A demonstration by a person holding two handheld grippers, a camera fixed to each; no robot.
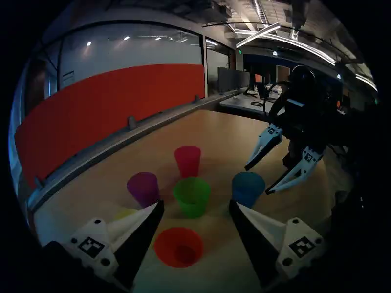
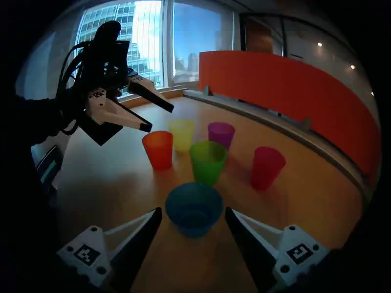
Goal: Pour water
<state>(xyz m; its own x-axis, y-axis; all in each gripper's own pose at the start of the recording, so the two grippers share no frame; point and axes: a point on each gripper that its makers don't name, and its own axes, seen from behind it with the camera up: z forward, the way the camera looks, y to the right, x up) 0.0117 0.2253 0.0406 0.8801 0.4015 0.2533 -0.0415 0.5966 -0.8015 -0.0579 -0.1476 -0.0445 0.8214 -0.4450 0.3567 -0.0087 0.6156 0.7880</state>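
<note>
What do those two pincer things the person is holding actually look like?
The left gripper and right gripper each have two white, wedge-shaped fingers with black inner faces, tapering to points. Every finger carries a square black-and-white marker. Behind them sit a bulky black body and looping black cables.

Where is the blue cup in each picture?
Left gripper view: the translucent blue plastic cup stands right of centre, right of the green plastic cup.
Right gripper view: the blue cup sits low centre, at the near jaws' tips, before the green cup.
Shared landmark: the green cup.
</note>
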